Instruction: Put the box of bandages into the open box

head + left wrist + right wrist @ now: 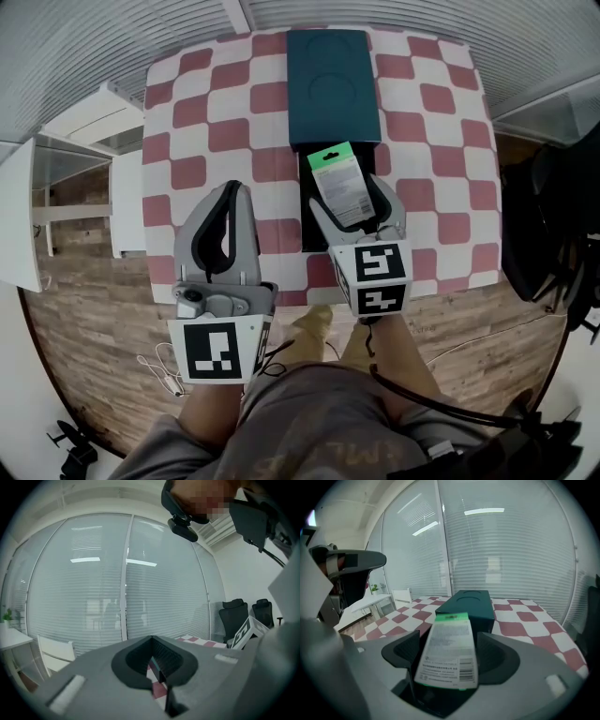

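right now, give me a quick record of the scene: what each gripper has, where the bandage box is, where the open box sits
left gripper: shut, empty, over the near part of the checkered table
right gripper: shut on the box of bandages
box of bandages: held tilted over the open box, green end away from the person
open box: black inside, under the right gripper
dark green cover: just beyond the open box

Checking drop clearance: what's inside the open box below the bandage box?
Head view shows only a dark, bare-looking strip of the open box interior. The rest is covered by the bandage box and the right tongs holding it, so contents there cannot be seen.
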Available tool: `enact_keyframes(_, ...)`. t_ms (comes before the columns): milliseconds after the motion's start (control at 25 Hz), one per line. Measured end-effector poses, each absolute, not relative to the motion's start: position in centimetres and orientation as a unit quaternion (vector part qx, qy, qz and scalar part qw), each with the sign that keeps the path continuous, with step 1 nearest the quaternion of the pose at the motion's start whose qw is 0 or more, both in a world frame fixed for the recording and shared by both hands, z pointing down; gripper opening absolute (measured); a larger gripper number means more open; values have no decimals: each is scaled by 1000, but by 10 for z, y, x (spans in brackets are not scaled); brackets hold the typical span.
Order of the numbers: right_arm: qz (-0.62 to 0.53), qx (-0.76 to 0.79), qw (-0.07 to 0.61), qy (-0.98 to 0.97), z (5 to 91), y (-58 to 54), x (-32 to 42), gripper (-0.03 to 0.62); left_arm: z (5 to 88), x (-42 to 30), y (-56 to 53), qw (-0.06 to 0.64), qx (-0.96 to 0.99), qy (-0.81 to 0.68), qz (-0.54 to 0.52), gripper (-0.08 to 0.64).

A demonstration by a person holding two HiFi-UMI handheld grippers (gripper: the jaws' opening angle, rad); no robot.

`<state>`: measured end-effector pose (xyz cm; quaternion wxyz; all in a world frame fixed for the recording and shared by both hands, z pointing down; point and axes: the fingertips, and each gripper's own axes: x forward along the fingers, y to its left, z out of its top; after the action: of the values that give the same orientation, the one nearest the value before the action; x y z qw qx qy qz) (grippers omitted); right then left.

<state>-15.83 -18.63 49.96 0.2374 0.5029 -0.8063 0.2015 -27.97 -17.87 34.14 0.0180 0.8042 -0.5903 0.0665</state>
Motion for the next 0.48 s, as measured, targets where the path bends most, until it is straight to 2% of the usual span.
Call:
enact_keyframes(160, 199, 493, 242, -812, 500, -185, -162, 440, 343, -281, -178, 22, 802, -593, 67, 0)
enact_keyframes(480, 186, 498, 212, -820, 481, -183, -149, 419, 331, -283, -171, 14, 791, -609, 61, 0)
